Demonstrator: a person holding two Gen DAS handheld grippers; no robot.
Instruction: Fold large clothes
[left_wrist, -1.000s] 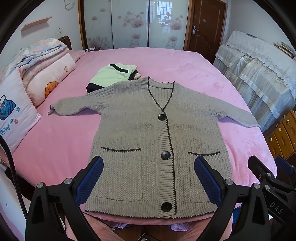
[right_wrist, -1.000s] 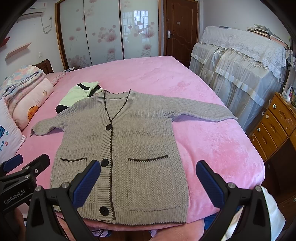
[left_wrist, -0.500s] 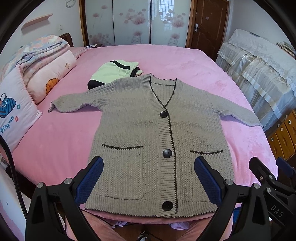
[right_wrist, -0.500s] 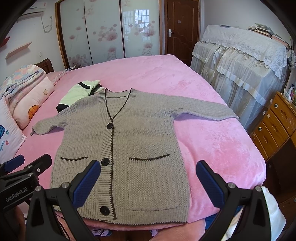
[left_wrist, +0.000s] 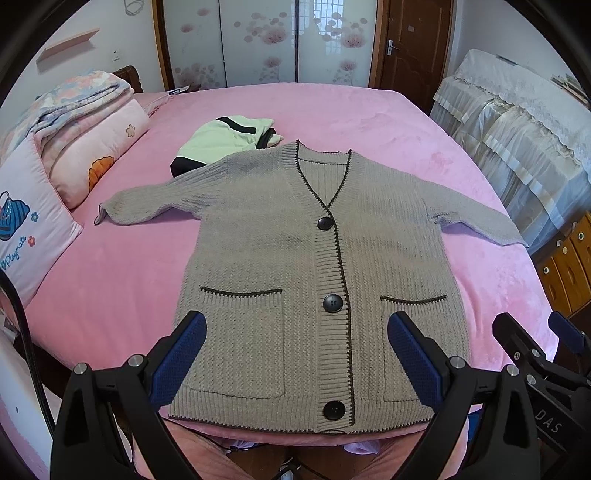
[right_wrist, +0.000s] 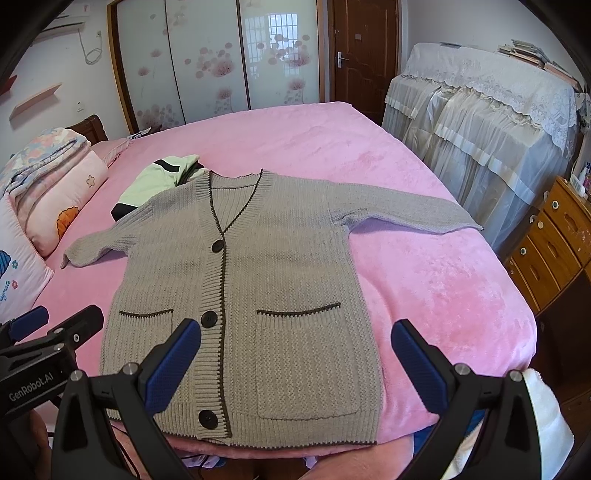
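Note:
A grey knit cardigan (left_wrist: 280, 240) (right_wrist: 280, 266) with dark trim, three dark buttons and two pockets lies flat and buttoned on the pink bed (left_wrist: 110, 280), both sleeves spread out sideways. Its hem lies along the near bed edge. My left gripper (left_wrist: 295, 354) is open above the hem, over the left pocket and button band, holding nothing. My right gripper (right_wrist: 295, 358) is open too, over the right pocket, also holding nothing. In the right wrist view the left gripper's body (right_wrist: 48, 343) shows at the lower left.
A folded pale green and black garment (left_wrist: 225, 142) lies just behind the cardigan's left shoulder. Pillows and folded quilts (left_wrist: 81, 140) line the left side. A lace-covered cabinet (right_wrist: 491, 122) and wooden drawers (right_wrist: 554, 240) stand to the right. Wardrobe doors and a brown door are at the back.
Both views have crept slightly forward and down over the cardigan, which lies unmoved. Both grippers have stayed open.

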